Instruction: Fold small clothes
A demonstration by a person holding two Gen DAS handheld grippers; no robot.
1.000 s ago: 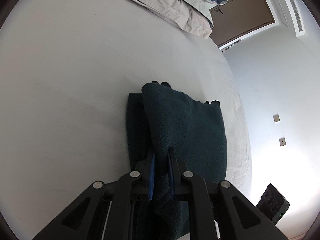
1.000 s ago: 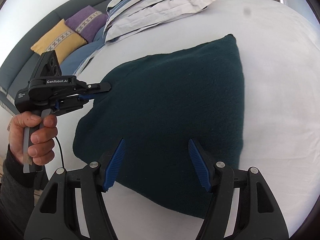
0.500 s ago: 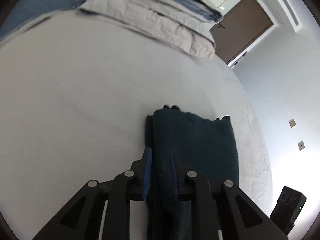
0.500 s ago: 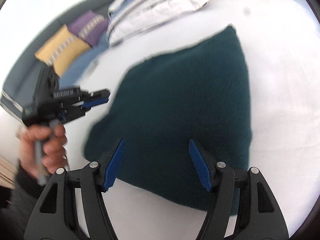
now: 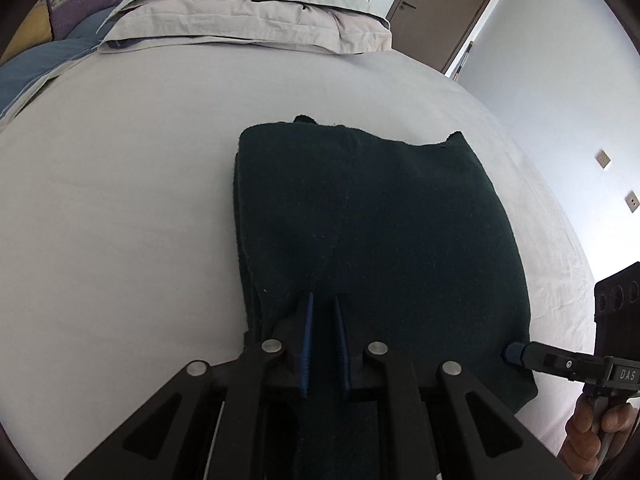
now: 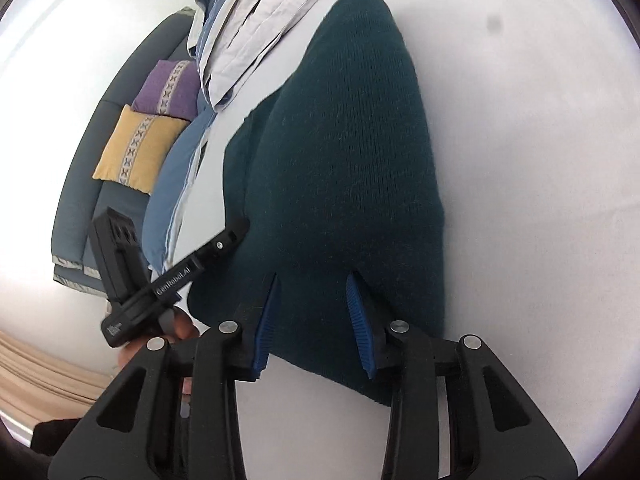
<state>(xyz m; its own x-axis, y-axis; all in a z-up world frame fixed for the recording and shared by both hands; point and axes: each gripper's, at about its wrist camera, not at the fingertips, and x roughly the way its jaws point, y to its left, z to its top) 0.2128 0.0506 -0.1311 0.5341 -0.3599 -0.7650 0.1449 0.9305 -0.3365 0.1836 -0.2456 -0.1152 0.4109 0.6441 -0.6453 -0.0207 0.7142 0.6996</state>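
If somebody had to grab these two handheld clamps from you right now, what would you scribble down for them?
Left gripper: shut on a pinched-up ridge of the dark green knitted garment, near its close edge.
Right gripper: jaws closing over the garment's near edge, with cloth between the blue pads; no firm pinch visible yet.
Garment: lies on the white bed sheet, already doubled over, layered edges showing on one side. Folded grey bedding sits at the far end of the bed.
Done: at least one fold.
Left: probably finish the right-hand pinch, make the next fold, flatten.
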